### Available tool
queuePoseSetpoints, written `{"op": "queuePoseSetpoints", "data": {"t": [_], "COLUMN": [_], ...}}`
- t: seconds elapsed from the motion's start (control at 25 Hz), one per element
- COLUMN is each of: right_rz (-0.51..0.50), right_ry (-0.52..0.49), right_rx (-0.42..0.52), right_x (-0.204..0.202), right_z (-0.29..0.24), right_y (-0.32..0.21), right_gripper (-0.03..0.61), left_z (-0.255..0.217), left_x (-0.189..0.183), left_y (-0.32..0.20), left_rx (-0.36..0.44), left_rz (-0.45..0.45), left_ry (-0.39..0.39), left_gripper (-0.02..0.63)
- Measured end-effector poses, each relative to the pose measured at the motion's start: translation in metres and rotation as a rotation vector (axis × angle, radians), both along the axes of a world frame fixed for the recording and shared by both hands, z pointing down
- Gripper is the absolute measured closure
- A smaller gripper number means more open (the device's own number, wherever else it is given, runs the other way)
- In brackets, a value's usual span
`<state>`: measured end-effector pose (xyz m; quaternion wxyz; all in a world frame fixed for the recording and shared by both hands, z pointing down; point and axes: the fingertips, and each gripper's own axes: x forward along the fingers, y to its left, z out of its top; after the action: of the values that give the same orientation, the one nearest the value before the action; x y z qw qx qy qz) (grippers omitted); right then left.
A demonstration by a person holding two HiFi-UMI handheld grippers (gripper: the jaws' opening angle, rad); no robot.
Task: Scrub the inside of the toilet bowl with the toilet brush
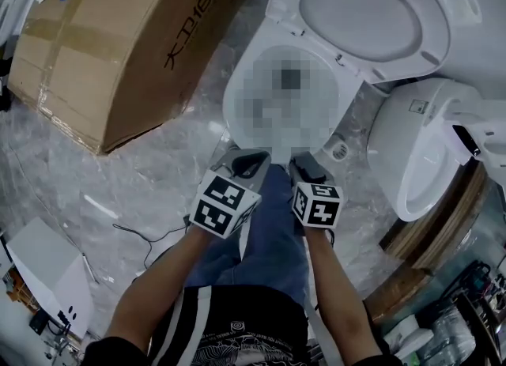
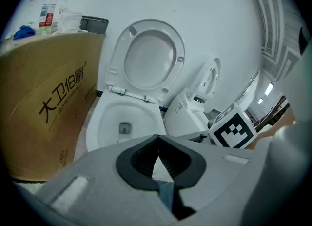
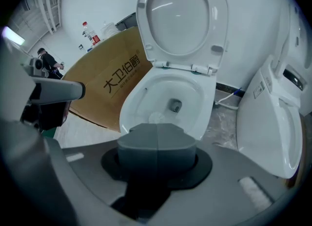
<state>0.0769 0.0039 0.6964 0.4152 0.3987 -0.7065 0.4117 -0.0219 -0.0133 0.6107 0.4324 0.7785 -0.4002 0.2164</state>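
Observation:
The toilet bowl stands open with its lid raised; a mosaic patch covers the bowl's inside in the head view. My right gripper is shut just in front of the bowl's near rim. In line with its jaw seam, the white head of the toilet brush sits low inside the bowl; the handle is hidden behind the jaws. The drain lies beyond it. My left gripper hovers beside the right one, shut with nothing in it. No brush shows in the left gripper view.
A big cardboard box lies on the floor left of the toilet, with a bottle on top. A second white toilet stands close on the right. A white box and a cable lie at the lower left.

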Motion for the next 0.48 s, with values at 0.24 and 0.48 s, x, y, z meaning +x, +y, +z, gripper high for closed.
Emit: {"op": "queuePoseSetpoints", "data": {"t": [0.24, 0.48], "right_rz": [0.029, 0.063], "right_ry": [0.036, 0.058], "right_rx": [-0.025, -0.015], "right_x": [0.023, 0.05], "right_z": [0.013, 0.02], "right_y": [-0.011, -0.045], "right_gripper": [0.43, 0.43], "left_z": [0.005, 0.013], "left_x": [0.016, 0.016], "left_y": [-0.005, -0.016], "left_rx": [-0.005, -0.027], "left_rz": [0.028, 0.015], "left_ry": [0.01, -0.001], "left_gripper": [0.617, 0.617]}}
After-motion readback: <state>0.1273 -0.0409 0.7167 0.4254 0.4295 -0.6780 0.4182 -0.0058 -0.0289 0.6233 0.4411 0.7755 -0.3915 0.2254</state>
